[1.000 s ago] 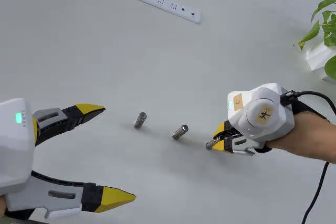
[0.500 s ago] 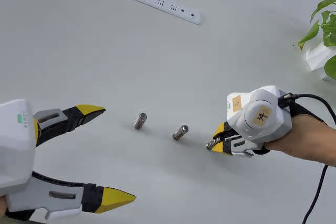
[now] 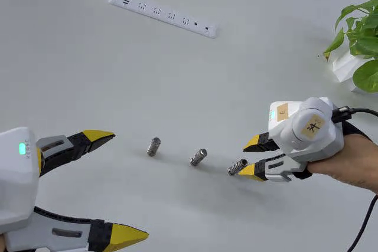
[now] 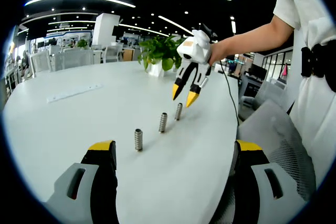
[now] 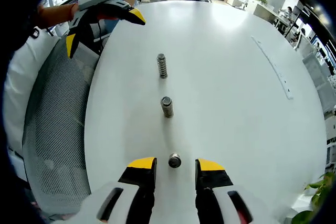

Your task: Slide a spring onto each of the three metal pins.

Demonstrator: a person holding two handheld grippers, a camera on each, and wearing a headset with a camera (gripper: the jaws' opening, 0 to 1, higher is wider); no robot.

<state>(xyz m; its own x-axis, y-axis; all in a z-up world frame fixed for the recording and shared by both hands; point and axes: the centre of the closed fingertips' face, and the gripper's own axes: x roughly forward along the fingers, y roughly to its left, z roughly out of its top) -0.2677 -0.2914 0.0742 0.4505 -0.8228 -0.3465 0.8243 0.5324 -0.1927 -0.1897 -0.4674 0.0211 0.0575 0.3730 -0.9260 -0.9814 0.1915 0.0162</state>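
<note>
Head view first: three small silver coil springs stand in a loose row on the white table (image 3: pixel 88 57), well in from its edges. They look like tight little grey coils, all about the same height. The first spring (image 3: pixel 153 146) is on the left gripper's side, the middle spring (image 3: pixel 198 157) is next, and the third spring (image 3: pixel 237 167) sits right at the tips of the right gripper (image 3: pixel 249 157).

That gripper's jaws are parted, yellow tips on either side of the third spring with the lower tip just beside it. In the right gripper view you look almost straight down on that spring as a round metal cap with a dark centre. There's a sliver of table showing on both sides, so it's released, not pinched. I can't tell if there's a pin inside any of them, the coils hide it.

The left gripper (image 3: pixel 121 186) is spread wide open with nothing between the jaws, well apart from the first spring. In the left gripper view the row runs away from it toward the other gripper.

A white power strip (image 3: pixel 162 14) lies toward the table's far edge, and a potted plant (image 3: pixel 357 45) is by the far right edge.
</note>
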